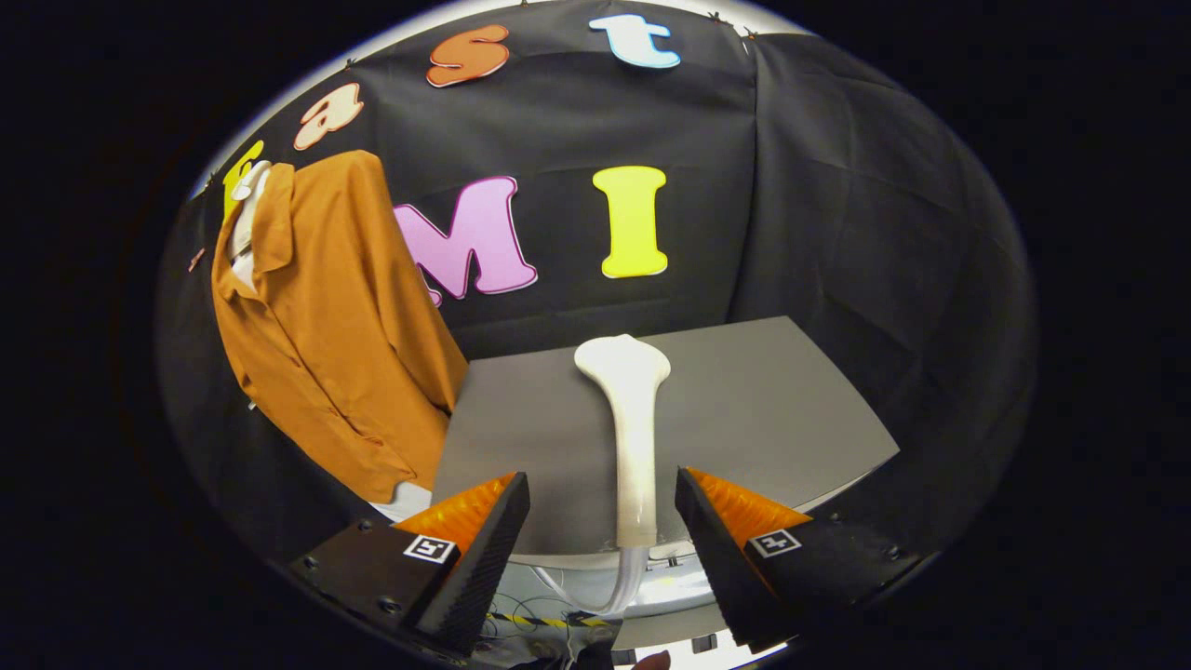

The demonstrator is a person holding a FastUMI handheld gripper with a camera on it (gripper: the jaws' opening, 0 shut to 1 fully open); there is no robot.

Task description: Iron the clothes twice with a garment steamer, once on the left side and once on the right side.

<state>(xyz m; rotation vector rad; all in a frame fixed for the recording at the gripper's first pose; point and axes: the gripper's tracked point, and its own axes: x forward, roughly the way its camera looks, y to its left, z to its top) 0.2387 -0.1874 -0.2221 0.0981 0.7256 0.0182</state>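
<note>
A white garment steamer (629, 423) lies on the grey table (782, 409), head pointing away from me, its handle end and hose running down between my fingers. My gripper (603, 502) is open, one finger on each side of the handle with a gap on both sides, touching nothing. An orange shirt (326, 326) hangs on a white mannequin form (246, 219) to the left of the table, beyond the left finger.
The table's front edge lies just under my fingertips, with the steamer's hose (625, 582) dropping past it toward cables and striped tape on the floor. Black booth cloth closes the back and the right side.
</note>
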